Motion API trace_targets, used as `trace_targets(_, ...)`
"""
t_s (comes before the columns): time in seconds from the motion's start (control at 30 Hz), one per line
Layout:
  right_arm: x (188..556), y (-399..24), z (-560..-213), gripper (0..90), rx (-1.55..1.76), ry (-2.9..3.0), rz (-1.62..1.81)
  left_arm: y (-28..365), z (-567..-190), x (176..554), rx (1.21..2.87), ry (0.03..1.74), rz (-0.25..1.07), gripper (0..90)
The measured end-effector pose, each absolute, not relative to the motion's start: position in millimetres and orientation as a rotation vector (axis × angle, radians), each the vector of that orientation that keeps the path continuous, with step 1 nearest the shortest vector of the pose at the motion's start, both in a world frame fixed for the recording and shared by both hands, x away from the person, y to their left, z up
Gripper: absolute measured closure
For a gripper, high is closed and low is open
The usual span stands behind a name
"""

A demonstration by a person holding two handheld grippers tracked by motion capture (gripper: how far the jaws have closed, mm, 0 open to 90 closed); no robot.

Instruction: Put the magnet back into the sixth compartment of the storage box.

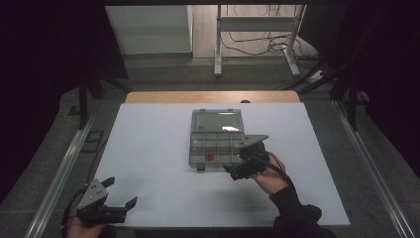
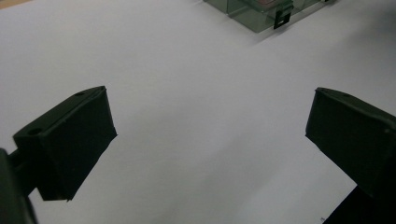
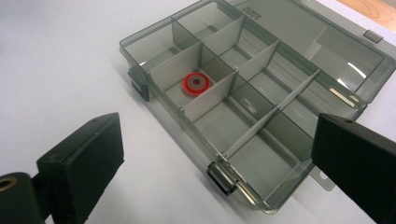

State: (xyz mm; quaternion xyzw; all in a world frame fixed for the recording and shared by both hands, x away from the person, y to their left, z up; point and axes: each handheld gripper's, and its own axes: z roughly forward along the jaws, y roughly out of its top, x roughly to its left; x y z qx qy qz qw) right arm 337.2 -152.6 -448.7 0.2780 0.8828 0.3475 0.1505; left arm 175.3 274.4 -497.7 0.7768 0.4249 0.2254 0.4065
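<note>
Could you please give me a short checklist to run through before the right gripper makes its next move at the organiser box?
1. Lid of the organiser box open and laid back flat: ok.
2. Red ring lying inside one near-row compartment, not across a divider: ok.
3. Right gripper open and empty: ok.
4. Left gripper open, empty and well away from the box, over bare white table: ok.
5. Other compartments free of parts: ok as far as visible.
6. Front latches undamaged: cannot tell.
</note>
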Motion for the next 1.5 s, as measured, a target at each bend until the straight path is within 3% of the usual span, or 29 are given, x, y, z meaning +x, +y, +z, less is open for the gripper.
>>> trace_targets(1.5, 313.2, -191.7, -452.3, 1.7, 0.862, 2.488, 1.031, 274.4, -497.7, 175.4, 1.96, 1.071, 0.566, 1.7)
